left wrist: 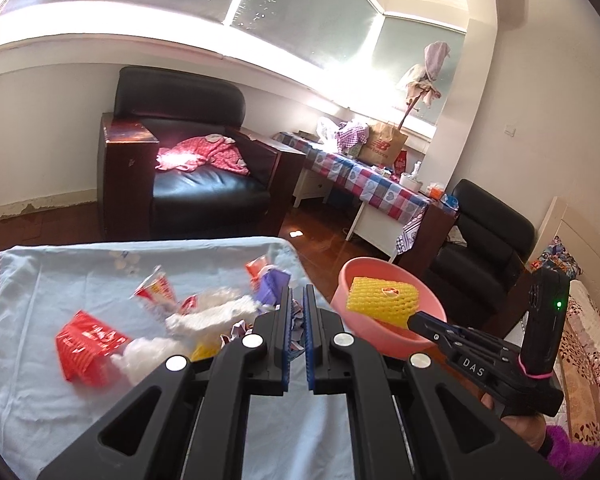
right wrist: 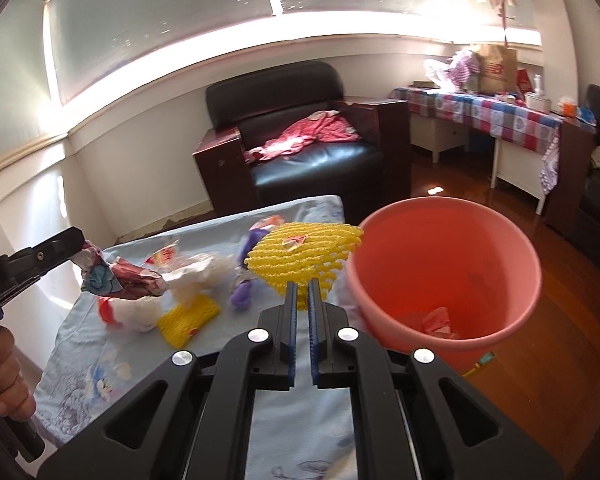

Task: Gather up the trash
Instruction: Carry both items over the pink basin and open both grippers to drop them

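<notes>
My left gripper (left wrist: 298, 292) is shut on a crumpled patterned wrapper (right wrist: 116, 276), which hangs above the blue-clothed table (left wrist: 40, 280). To its right, my right gripper (right wrist: 303, 284) is shut on a yellow foam net (right wrist: 300, 256) and holds it at the near rim of the pink bucket (right wrist: 444, 272). In the left wrist view that net (left wrist: 382, 298) shows over the bucket's mouth (left wrist: 352, 276). On the cloth lie a red wrapper (left wrist: 88, 344), white tissue (left wrist: 212, 312), a purple wrapper (left wrist: 274, 284) and a second yellow net (right wrist: 188, 316).
A reddish scrap (right wrist: 436, 320) lies in the bottom of the bucket, which stands on the wooden floor (right wrist: 560, 320) right of the table. Behind are a black armchair (left wrist: 188, 152) with a pink cloth, a desk with a chequered cover (left wrist: 372, 184) and another black chair (left wrist: 484, 232).
</notes>
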A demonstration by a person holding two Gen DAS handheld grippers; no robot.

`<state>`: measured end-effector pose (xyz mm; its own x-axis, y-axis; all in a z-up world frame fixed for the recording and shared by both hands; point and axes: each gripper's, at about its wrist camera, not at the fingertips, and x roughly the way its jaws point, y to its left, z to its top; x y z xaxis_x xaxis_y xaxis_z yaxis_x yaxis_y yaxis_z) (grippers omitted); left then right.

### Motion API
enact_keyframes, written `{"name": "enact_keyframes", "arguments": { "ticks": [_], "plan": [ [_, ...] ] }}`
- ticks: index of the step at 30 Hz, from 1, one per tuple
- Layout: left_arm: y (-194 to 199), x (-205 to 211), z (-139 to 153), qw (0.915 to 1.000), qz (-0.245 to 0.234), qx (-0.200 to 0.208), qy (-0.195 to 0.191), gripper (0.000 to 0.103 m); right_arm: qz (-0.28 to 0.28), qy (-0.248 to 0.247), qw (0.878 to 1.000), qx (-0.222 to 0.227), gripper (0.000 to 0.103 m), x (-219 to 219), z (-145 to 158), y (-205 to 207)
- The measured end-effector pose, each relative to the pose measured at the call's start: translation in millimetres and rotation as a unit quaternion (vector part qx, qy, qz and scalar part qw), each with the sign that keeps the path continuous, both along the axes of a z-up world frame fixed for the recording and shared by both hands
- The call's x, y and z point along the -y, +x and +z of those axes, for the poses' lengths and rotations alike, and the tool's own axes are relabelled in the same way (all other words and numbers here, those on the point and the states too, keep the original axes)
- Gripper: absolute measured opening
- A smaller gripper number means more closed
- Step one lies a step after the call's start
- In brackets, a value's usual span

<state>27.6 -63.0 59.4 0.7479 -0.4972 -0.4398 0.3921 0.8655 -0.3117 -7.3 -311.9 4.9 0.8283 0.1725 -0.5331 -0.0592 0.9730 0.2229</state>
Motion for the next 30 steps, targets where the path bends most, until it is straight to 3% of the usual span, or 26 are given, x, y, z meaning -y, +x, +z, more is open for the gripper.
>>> {"name": "enact_keyframes", "arguments": {
  "ticks": [15,30],
  "plan": [
    [42,99,7,0.9974,-0.070,0.016,0.011,0.005,-0.111,0.000,0.994,0.010,0.006,71,-9,0],
    [74,178,-16,0.9910,-0.131,-0.011,0.026,0.005,-0.132,-0.014,0.991,-0.012,0.006,87,-26,9]
  ]
}}
